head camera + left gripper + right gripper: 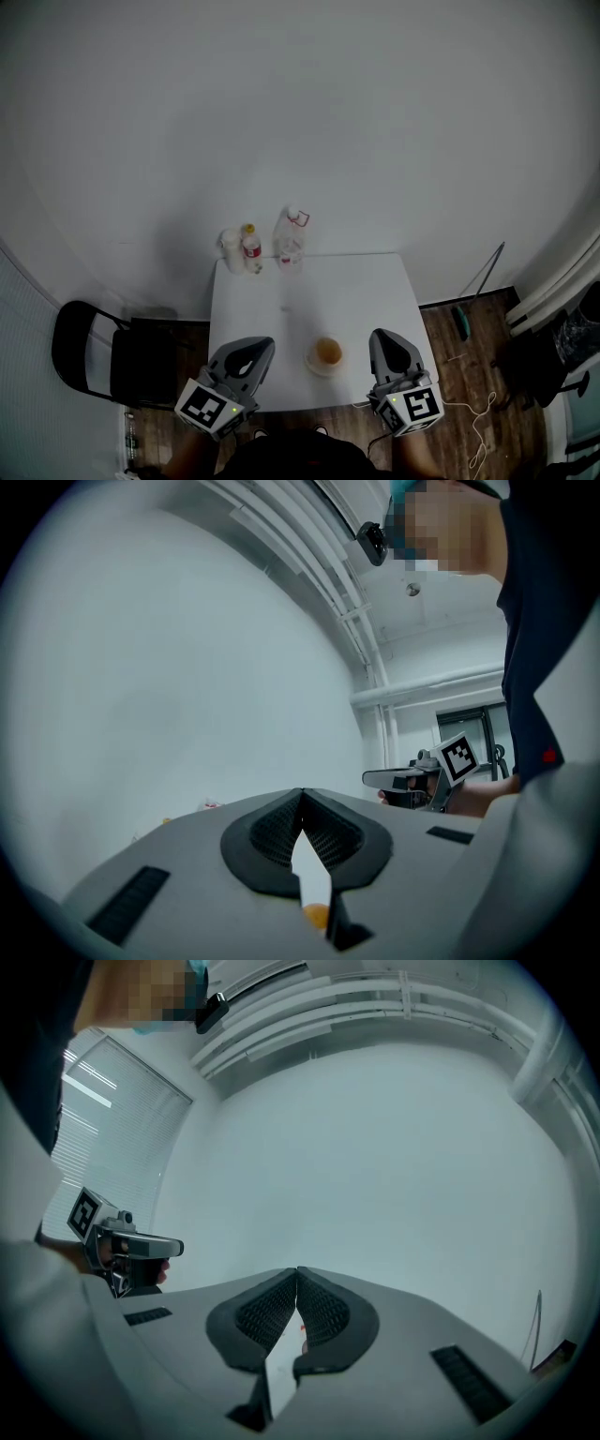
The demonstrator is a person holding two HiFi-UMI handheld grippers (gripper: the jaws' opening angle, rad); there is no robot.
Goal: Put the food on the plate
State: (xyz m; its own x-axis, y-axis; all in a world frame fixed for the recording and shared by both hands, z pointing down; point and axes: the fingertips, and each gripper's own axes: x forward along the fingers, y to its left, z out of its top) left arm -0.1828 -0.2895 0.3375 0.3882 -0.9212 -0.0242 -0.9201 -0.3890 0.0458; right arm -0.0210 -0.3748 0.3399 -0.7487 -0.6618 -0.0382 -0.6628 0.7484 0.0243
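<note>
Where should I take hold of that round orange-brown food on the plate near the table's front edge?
Probably its two opposite sides, coming straight down from above. The food looks like a low rounded lump in the middle of the plate, whose rim surrounds it, so a level approach would likely strike the rim first. Its finer shape is too small to tell.

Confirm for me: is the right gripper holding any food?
No: the right gripper has its jaws shut tip to tip, with nothing clamped between them.
</note>
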